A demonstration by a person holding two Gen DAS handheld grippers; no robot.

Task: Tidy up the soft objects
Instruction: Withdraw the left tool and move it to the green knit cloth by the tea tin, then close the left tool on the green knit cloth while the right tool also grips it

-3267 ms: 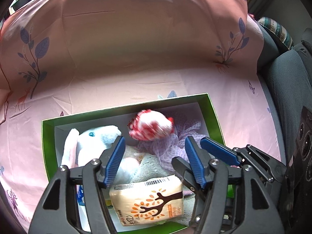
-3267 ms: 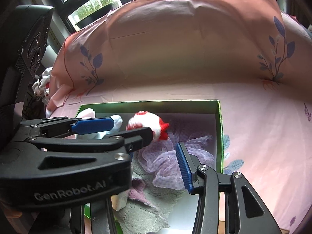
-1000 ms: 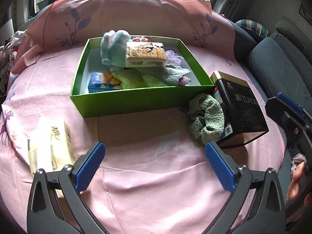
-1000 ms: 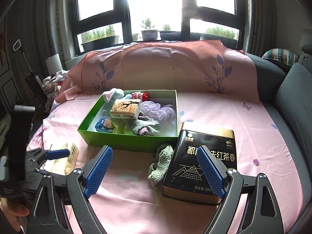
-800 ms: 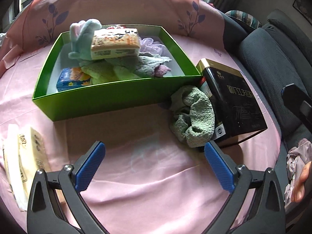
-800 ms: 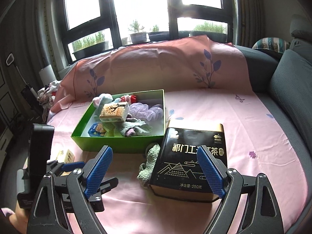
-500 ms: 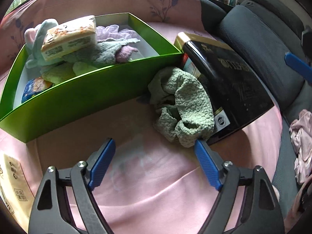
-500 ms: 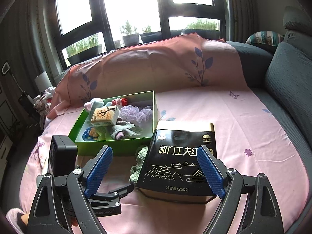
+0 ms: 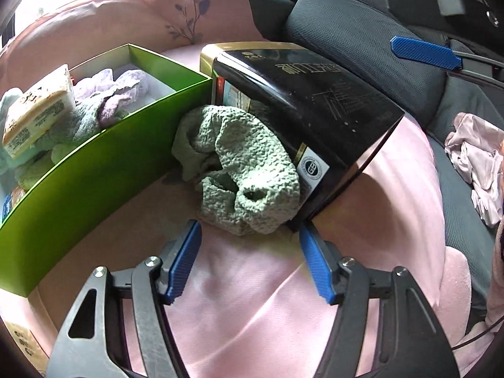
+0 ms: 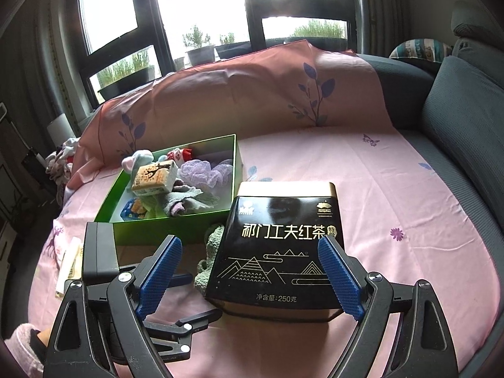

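Nearest the left wrist camera: left tongs (image 9: 250, 239), blue pads apart and gripping nothing, jaws just been closing in; the pink sheet (image 9: 252, 299) shows between them. Just beyond the pad tips — green knitted cloth (image 9: 239, 163), crumpled on the sheet, wedged between the green box (image 9: 94, 170) and the black tea tin (image 9: 315, 104), touching both. The tin sits tilted, its near end raised. Inside the box: a tissue pack (image 9: 37, 110) on top of grey-green towels, a lilac mesh puff behind.

Nearest the right wrist camera: right tongs (image 10: 249, 264), spread wide and empty, held over the near end of the tea tin (image 10: 280, 245). The left tongs' black body lies low at left. The cloth (image 10: 209, 252) peeks out beside the tin. Farther: the box (image 10: 176, 220), then potted plants (image 10: 201, 47) at the window.
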